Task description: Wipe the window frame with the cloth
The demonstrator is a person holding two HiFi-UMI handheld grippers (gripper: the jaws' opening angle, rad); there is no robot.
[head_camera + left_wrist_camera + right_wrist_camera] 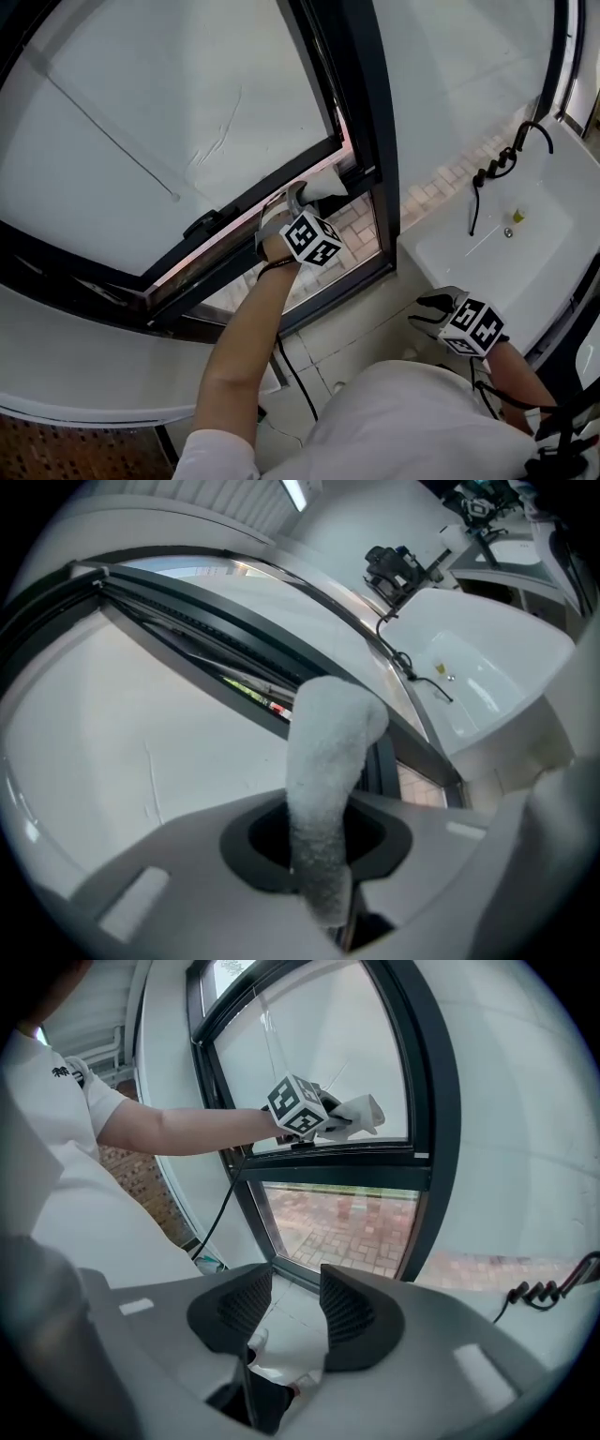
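Right gripper [295, 1286] fingers [349, 1314] stand apart; left gripper view shows cloth [323, 752] clamped.

The cloth [323, 761] is white and fleecy, with a short fuzzy nap like microfibre. The left tongs [319, 846], closed on it, are smooth matt grey plastic with a darker matt lining. The right tongs [295, 1309] have the same grey shell, and their dark inner faces are ribbed in fine ridges. The window frame [375, 122] looks like dark coated metal, smooth with a dull satin sheen. Its pane [169, 103] is milky white and flat-looking, marked by thin scratch-like lines. The sink [539, 220] is white and glossy like glazed ceramic, and its tap [506, 161] is matt black. Through the lower glass shows rough reddish brick paving [354, 223].
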